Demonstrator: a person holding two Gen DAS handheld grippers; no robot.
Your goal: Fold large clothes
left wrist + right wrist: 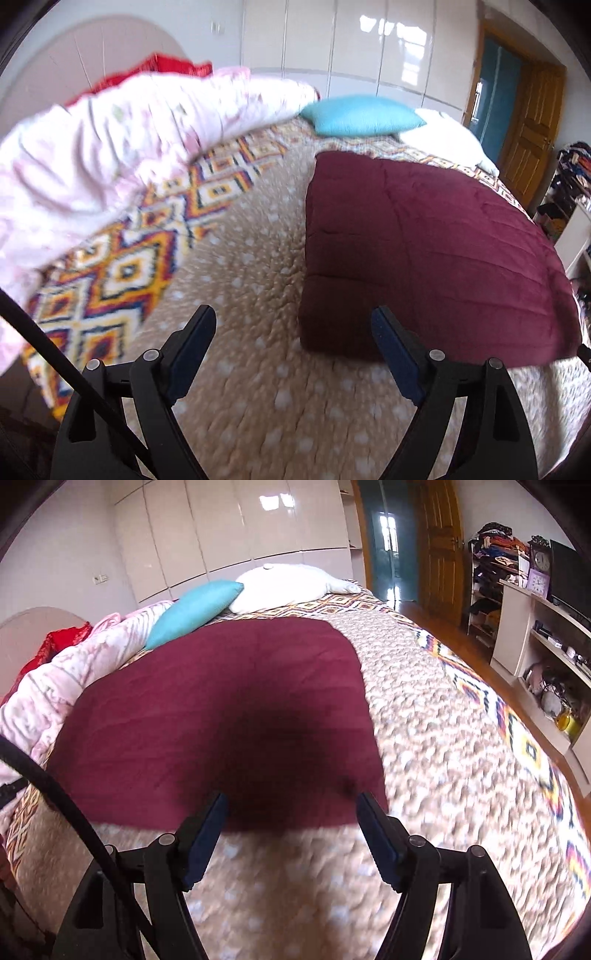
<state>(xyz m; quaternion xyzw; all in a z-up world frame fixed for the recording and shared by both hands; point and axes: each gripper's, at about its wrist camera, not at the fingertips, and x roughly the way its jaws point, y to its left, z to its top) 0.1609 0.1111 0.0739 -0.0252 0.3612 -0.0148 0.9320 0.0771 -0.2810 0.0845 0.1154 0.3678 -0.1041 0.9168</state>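
Observation:
A folded maroon cloth [424,251] lies flat on the bed, a thick rectangle with its near left corner rounded; it also shows in the right wrist view [221,709]. My left gripper [293,317] is open and empty, just in front of the cloth's near left corner, over the beige spotted bedspread [240,295]. My right gripper [291,801] is open and empty, its fingertips at the cloth's near edge, above its right corner. Both views are blurred.
A pink-white quilt [110,140] is bunched along the left side of the bed, with red fabric [162,66] behind it. A teal pillow [362,114] and a white pillow [288,583] lie at the far end. Shelves [546,646] and a wooden door [443,554] are on the right.

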